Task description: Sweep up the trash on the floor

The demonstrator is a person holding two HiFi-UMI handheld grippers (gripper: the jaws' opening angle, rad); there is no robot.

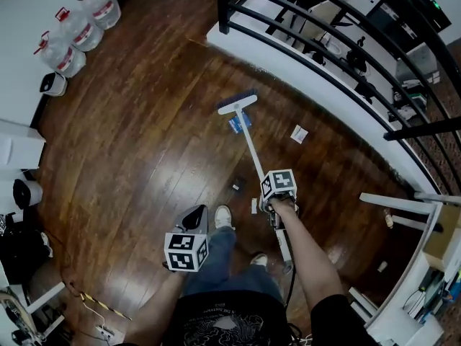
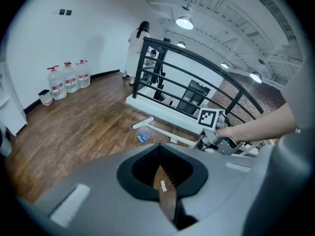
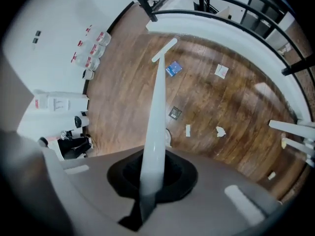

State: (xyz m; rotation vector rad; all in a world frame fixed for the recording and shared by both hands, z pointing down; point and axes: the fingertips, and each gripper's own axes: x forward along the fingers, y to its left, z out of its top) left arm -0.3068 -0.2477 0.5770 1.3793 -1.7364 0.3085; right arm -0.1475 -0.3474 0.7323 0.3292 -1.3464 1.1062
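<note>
Downward slants the right gripper, jaws clamped on the broom handle.

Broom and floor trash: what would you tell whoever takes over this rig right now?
Right tongs: shut on the broom handle, broom head on the floor ahead.
Left tongs: shut, empty.
Trash scattered, not piled: blue packet beside the broom head, white paper right of it, dark square and white scrap near the shoes.
Done: nothing gathered. Left: sweep all of it together; no dustpan in view.
</note>
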